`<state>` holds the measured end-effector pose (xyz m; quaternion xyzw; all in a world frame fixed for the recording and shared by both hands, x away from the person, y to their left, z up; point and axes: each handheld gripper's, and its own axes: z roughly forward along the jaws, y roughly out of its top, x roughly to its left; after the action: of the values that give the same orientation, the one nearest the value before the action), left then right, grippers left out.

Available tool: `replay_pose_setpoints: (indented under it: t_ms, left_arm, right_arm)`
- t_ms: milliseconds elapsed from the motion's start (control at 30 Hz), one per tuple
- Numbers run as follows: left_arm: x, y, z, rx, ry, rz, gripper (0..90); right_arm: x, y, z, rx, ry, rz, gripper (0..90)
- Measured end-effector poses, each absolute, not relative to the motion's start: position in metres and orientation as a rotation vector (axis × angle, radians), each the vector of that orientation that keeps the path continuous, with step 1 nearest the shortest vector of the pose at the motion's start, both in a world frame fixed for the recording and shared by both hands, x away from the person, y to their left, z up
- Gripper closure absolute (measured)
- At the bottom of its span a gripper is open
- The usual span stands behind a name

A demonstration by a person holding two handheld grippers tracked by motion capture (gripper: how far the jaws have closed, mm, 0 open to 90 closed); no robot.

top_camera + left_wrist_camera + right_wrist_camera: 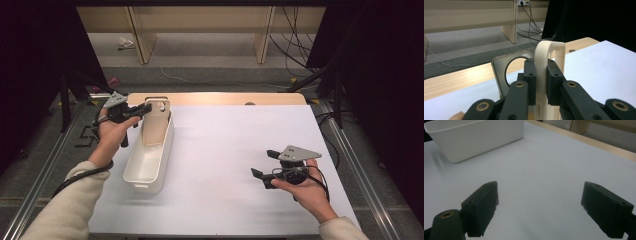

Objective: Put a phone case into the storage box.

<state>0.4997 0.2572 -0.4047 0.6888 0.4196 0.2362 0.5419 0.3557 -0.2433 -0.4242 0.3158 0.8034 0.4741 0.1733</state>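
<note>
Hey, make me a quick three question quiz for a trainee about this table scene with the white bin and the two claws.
1. True or false: the left claw is shut on the handle of the white bin.
2. What does the right claw hold: A nothing, B the bin, C a cable?
3. Fill in: the bin stands on the ____ mat.

Key: 1 true. 2 A, its jaws stand open above bare mat. 3 white.

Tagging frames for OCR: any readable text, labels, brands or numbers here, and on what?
None readable. The white bin, its handle, the white table cover and both grippers (left gripper, right gripper) show no print, label or number.
</note>
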Motion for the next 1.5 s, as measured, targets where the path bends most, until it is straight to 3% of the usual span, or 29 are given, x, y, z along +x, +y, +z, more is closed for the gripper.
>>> replay_pose_setpoints:
  t_ms: [1100, 1500]
  left_arm:
    - [0.505, 0.260, -0.415, 1.647, 1.026, 0.543, 79.3]
    - [0.510, 0.263, -0.414, 1.719, 1.005, 0.586, 76.7]
  right_arm:
    - [0.356, -0.243, -0.425, 0.897, 2.281, 1.343, 15.2]
    - [0.356, -0.243, -0.425, 0.892, 2.284, 1.345, 15.4]
